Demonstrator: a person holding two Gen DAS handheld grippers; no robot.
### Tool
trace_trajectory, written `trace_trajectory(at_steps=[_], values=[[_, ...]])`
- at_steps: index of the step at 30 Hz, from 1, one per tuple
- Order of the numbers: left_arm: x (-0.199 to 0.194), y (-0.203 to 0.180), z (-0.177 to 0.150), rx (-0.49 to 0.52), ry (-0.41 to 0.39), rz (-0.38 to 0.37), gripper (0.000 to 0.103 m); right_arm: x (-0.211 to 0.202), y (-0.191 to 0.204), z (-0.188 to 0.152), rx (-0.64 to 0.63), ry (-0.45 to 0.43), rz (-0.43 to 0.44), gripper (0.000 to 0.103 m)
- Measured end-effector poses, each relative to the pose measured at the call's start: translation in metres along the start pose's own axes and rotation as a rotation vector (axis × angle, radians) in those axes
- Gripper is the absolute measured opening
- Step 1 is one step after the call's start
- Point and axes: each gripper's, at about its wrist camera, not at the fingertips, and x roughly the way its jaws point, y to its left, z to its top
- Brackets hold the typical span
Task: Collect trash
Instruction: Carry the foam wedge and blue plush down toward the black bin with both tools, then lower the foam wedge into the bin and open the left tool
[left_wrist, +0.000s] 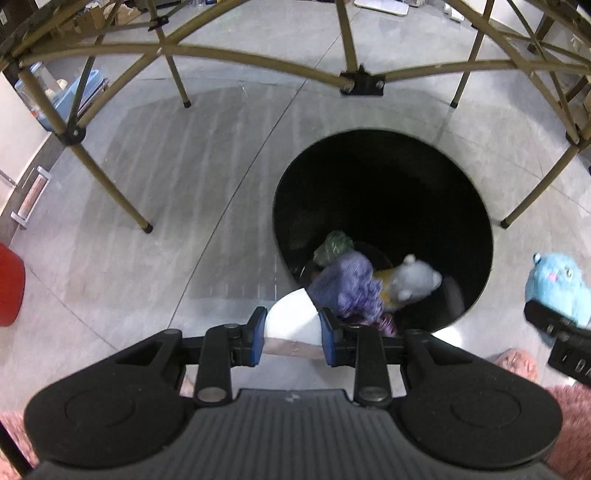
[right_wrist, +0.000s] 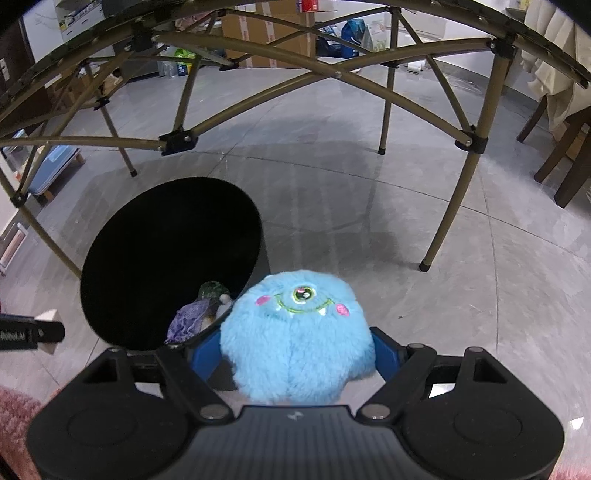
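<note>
On the black left gripper (right_wrist: 31, 334) poking in at the left edge of the right wrist view, white lettering reads roughly "Robot.AI", its beginning cut off. Print on the cartons (right_wrist: 266, 33) and packages behind the frame is too blurred to read.

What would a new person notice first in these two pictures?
First, the fluffy blue one-eyed plush monster, gripped between the fingers of the right gripper, just right of the black bin. Next, the bin's dark round opening on the grey floor, with a purple cloth inside. The left gripper holds a white object at the bin's near rim.
</note>
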Motion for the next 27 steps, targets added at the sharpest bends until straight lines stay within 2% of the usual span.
trace_trajectory(at_steps=[8,16,27], values=[[0.004,-0.029,0.031,-0.004,-0.013,-0.025,0.031,0.008,-0.01,0.012,0.037,-0.016,-0.014,0.082],[0.015,-0.062,0.047,0.006,0.012,-0.066,0.031,0.021,-0.026,0.025,0.085,-0.025,-0.047,0.082],[0.033,-0.081,0.062,-0.035,0.07,-0.103,0.031,0.033,-0.042,0.031,0.13,-0.025,-0.071,0.082]])
